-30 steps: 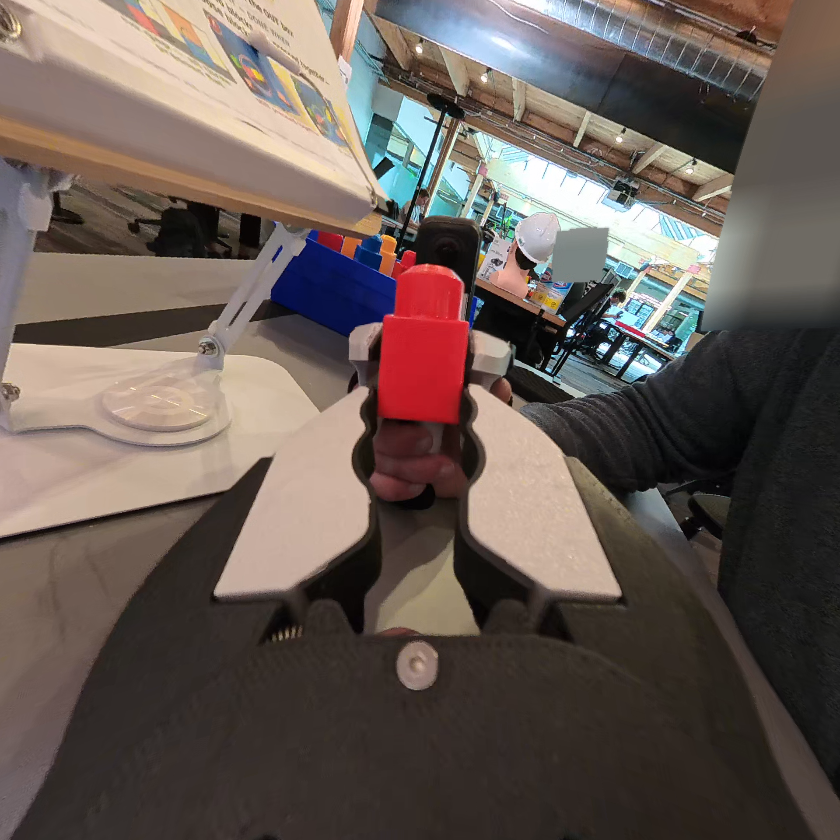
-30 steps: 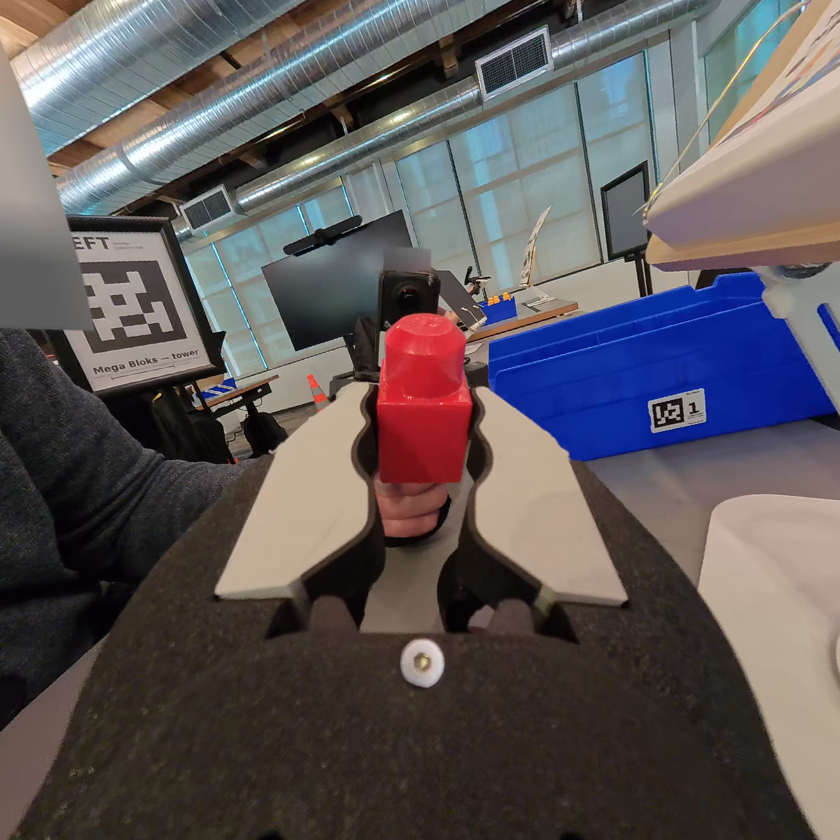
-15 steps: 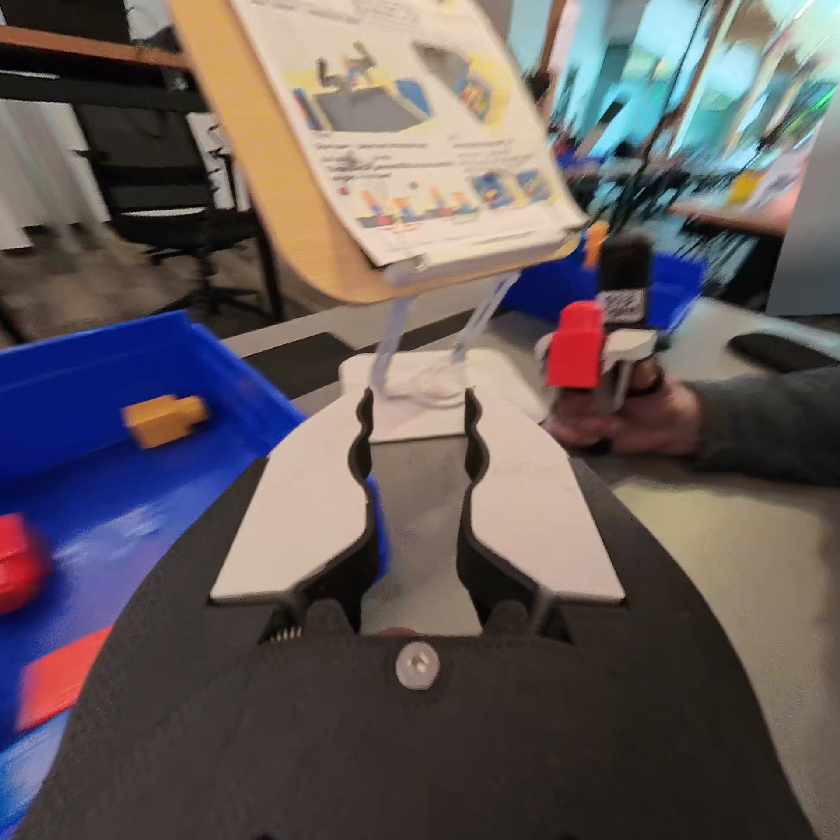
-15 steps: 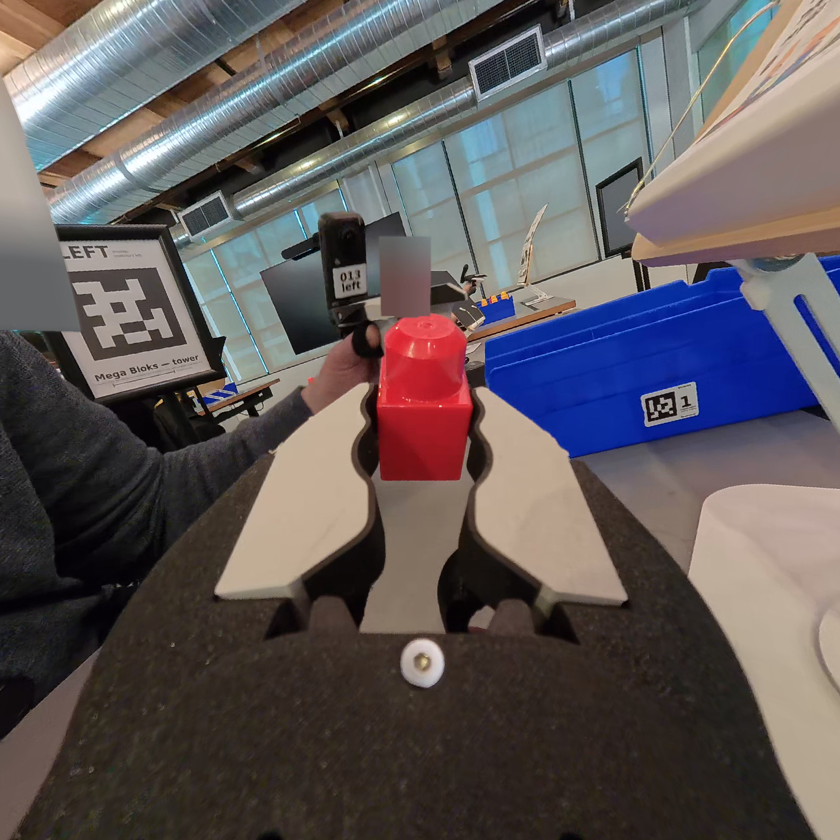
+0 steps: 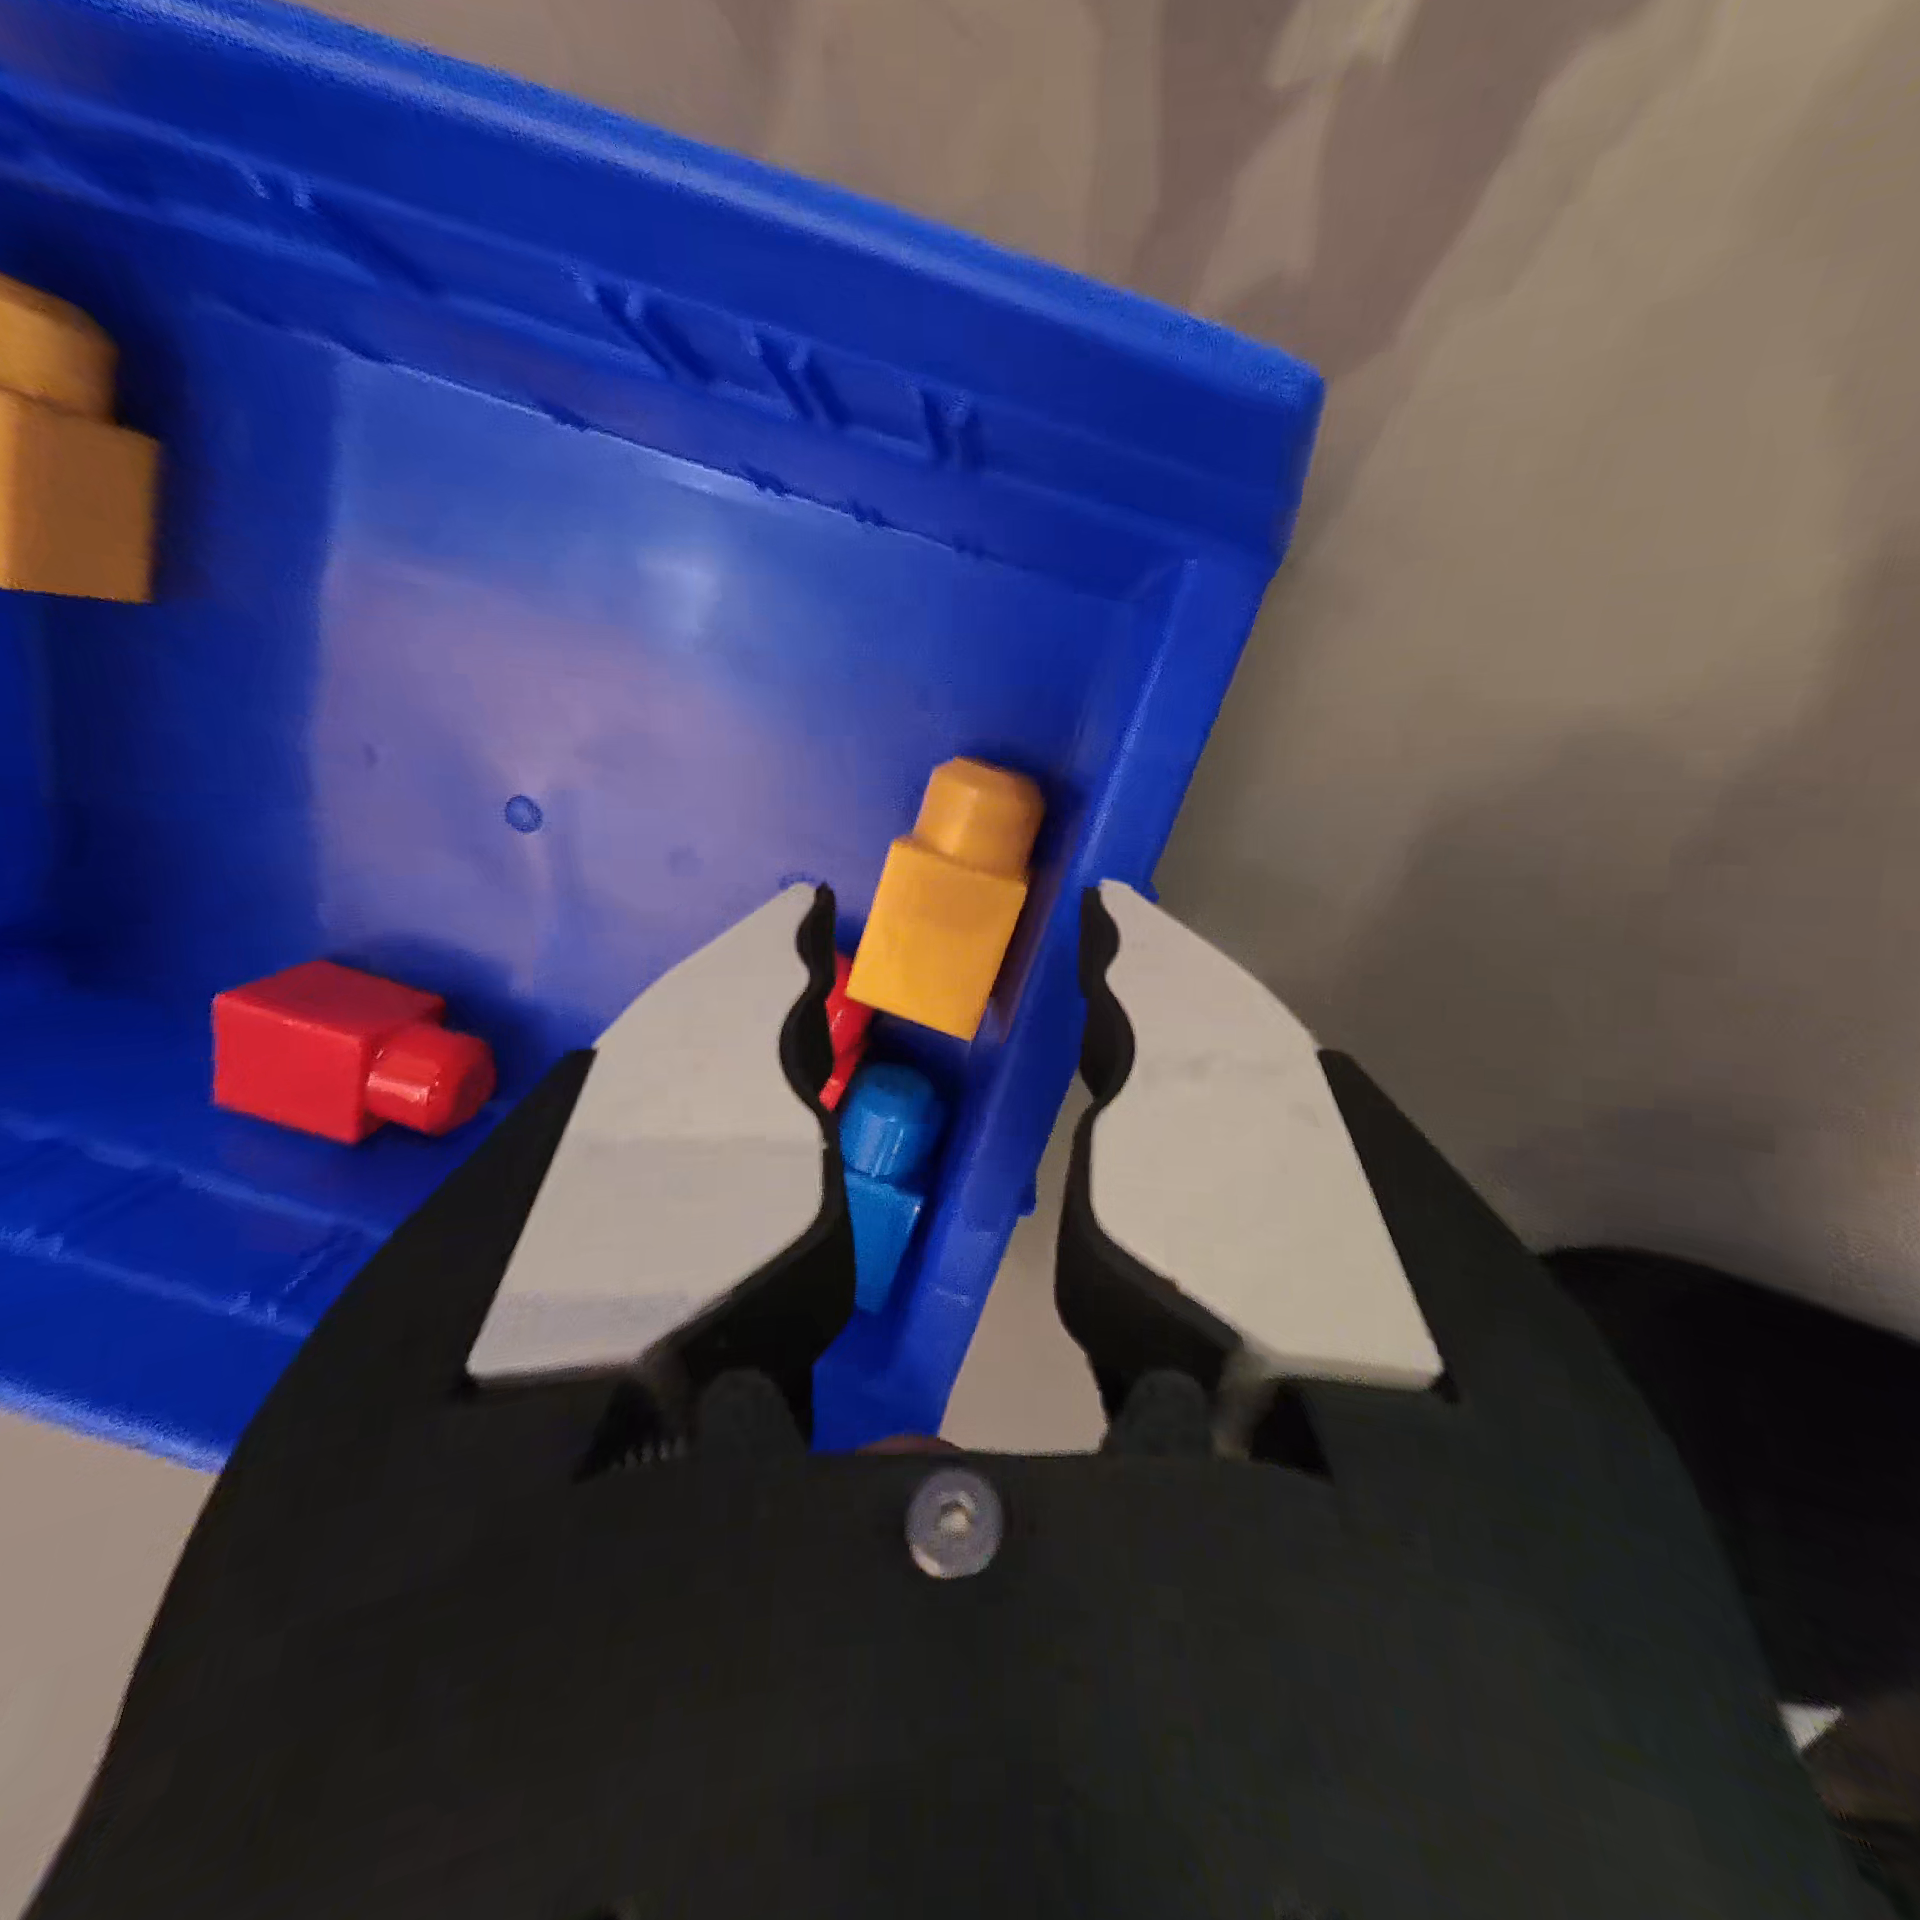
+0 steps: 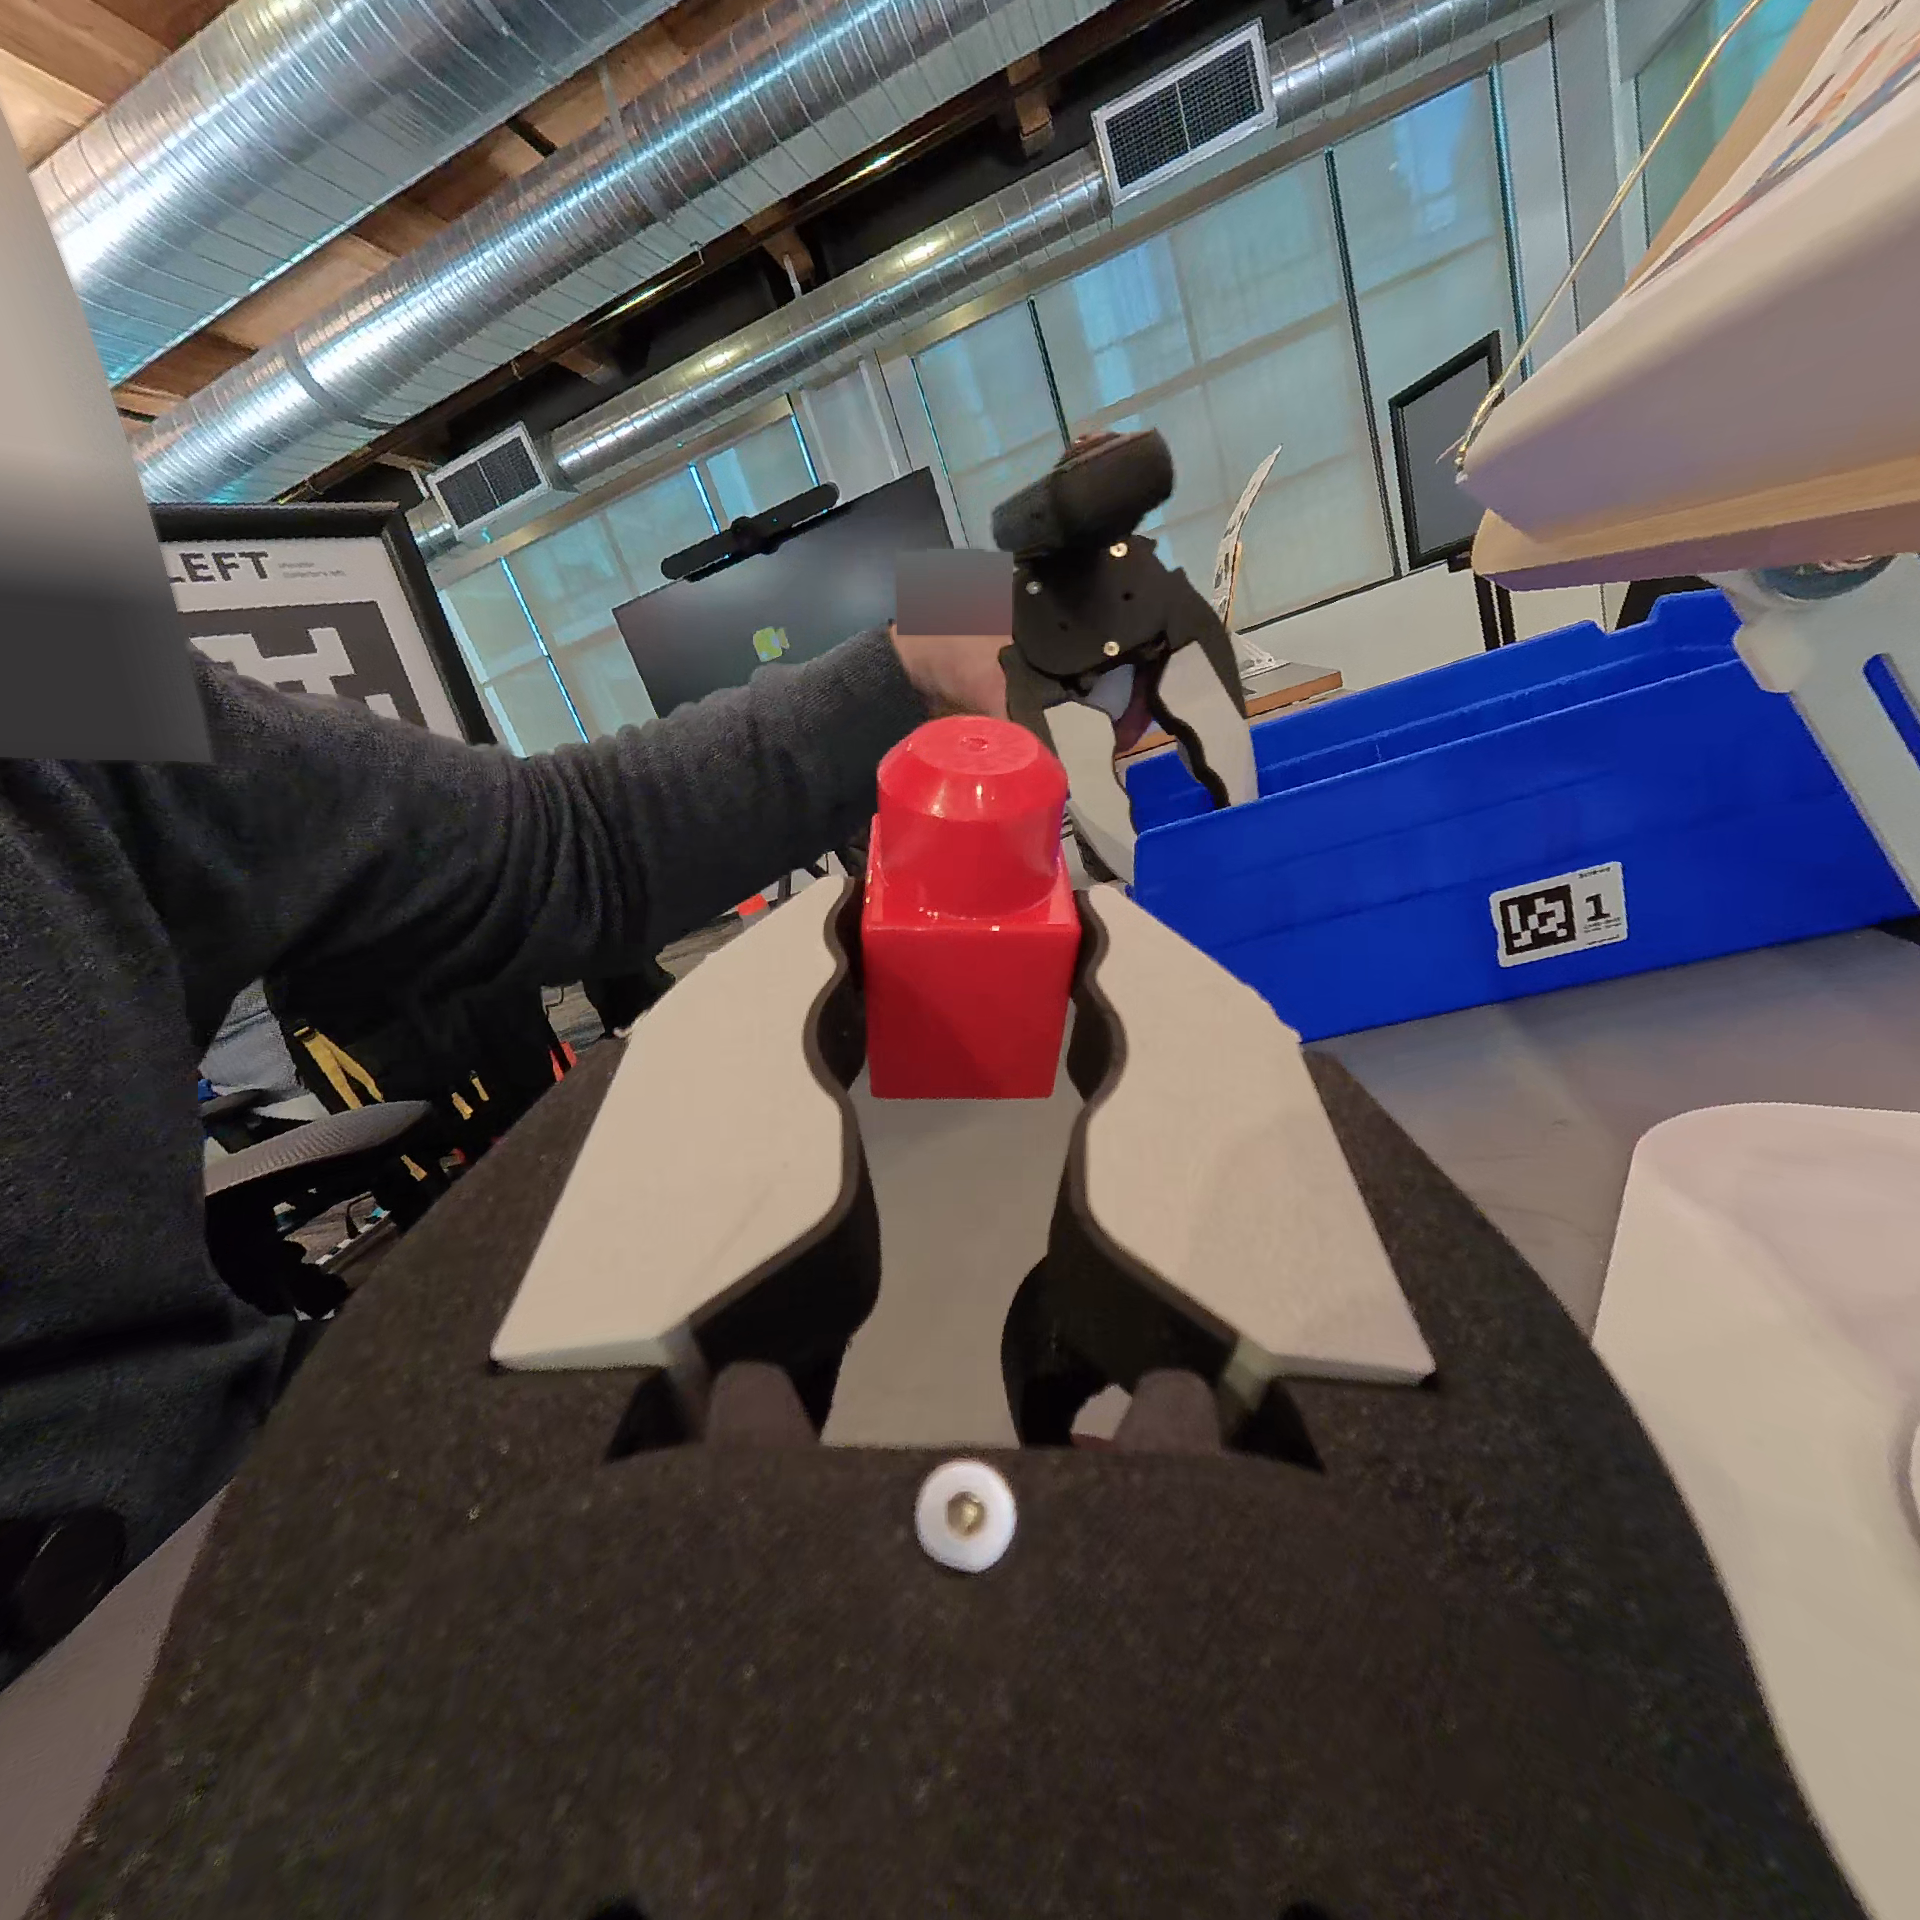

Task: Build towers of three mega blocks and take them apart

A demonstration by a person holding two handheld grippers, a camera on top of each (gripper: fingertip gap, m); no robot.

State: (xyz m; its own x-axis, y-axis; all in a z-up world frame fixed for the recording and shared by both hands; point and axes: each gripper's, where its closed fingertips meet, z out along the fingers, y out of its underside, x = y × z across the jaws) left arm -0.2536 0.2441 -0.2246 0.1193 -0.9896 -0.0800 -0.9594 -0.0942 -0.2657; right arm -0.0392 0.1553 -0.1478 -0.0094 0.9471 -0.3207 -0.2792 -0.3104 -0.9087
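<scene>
The setting is an open workshop with silver ceiling ducts [image 6: 436, 260] and a grey table [image 6: 1558, 1081].

The right gripper [image 6: 966, 914] is held level above the table, and its jaws are clamped on the square base of a red block [image 6: 961, 987], stud up. The person's dark sleeve [image 6: 468, 862] extends across the right wrist view toward the bin [image 6: 1455, 862], holding the left gripper [image 5: 951, 914] tipped downward over the bin's near end. The jaws of the left gripper are spread apart with nothing between them, and one finger dips inside the bin wall.

In the left wrist view, the tips of the left gripper straddle the bin's end wall. Just inside that wall an orange block [image 5: 940, 914] lies on its side between the tips. A blue block [image 5: 883, 1164] lies below it, beside a red piece that is mostly hidden. A second red block [image 5: 332, 1049] lies on its side on the bin floor to the left. Another orange block [image 5: 62, 468] sits at the left edge of the view.

A white stand base [image 6: 1766, 1351] occupies the table at right.
</scene>
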